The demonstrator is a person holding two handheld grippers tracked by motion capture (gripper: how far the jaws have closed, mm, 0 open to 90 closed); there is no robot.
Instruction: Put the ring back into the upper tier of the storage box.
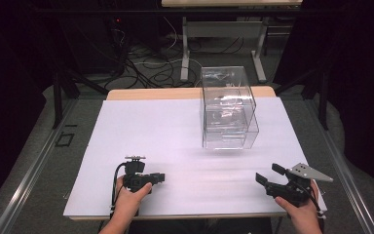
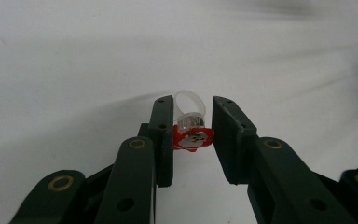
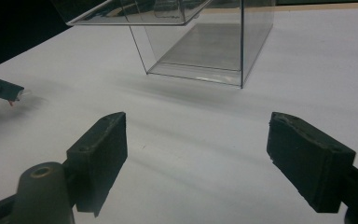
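We see a tiny ring, light, stiff and slippery, sitting between our left gripper's narrowed jaws over the bench, best pinched across its band, while our right gripper gapes wide.

Right tongs low over white surface, two black jaws spread wide, nothing between them. Clear plastic box ahead, standing on surface, well apart from jaws; open front, base edge catching light, clear drawer or tray tilted out at top. Tip of other tongs entering at left edge, just above surface, small reddish bit at its end, shadow beneath. Dark background beyond surface's far left corner
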